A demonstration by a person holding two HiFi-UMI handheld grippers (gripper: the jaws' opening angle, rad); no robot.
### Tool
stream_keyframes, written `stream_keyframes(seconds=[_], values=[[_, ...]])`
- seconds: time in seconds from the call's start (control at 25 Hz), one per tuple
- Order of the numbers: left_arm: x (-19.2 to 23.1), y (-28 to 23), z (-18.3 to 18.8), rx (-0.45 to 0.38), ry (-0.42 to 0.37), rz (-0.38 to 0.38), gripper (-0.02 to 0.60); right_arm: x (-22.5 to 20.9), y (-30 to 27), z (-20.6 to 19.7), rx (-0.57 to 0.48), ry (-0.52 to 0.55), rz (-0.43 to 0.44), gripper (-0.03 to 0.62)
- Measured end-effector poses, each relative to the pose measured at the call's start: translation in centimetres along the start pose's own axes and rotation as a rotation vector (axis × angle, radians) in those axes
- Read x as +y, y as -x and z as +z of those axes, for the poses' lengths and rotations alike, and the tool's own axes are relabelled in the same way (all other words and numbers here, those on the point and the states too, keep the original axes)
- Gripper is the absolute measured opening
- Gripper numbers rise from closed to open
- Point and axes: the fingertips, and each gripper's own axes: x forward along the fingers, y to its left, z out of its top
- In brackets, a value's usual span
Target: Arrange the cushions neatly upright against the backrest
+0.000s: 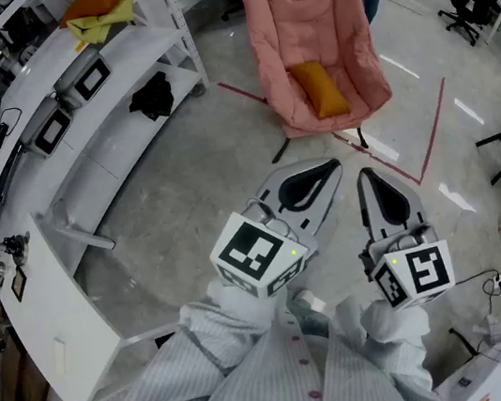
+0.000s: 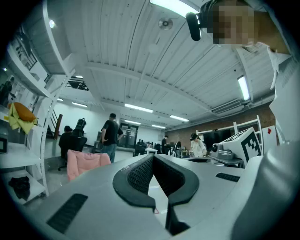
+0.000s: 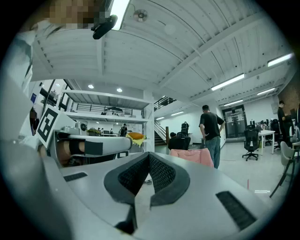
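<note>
a: both tongs clenched on nothing: left gripper (image 1: pixel 329 170), right gripper (image 1: pixel 368 179). held level, near the body, well apart from the pink chair (image 1: pixel 276 95). likely a ready pose, reach not yet begun.
b: orange cushion (image 1: pixel 320 88)?
a: far, low in the chair, slumped askew against the backrest (image 1: pixel 296 16). not upright.
b: gripper views?
a: only the chair's top edge, with people (image 3: pixel 212 133) standing beyond. no cushion visible there, only from the head view.

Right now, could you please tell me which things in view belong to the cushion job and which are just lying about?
For the job: orange cushion, pink chair, left gripper and right gripper, both shut and empty.
Lying about: orange and yellow cloths, black cloth, white shelf.
</note>
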Motion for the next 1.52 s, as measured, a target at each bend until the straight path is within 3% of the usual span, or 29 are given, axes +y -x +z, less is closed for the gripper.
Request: stream_keyframes(seconds=[0.88, 1.16, 1.52], values=[[0.2, -2.9, -2.1, 0.023, 0.025, 0.022, 0.008, -3.3, -0.1, -1.4, 0.014, -0.012, -0.002, 0.012], [5.4, -7.1, -3.1, 0.036, 0.030, 0.014, 0.009, -7.2, -5.4, -2.6, 0.026, -0.028, -0.030, 0.012], [16.1, -14.8, -1.3, 0.031, 0.013, -0.013, 0.009, -13.8, -16.7, -0.6, 0.004, -0.014, -0.070, 0.012]])
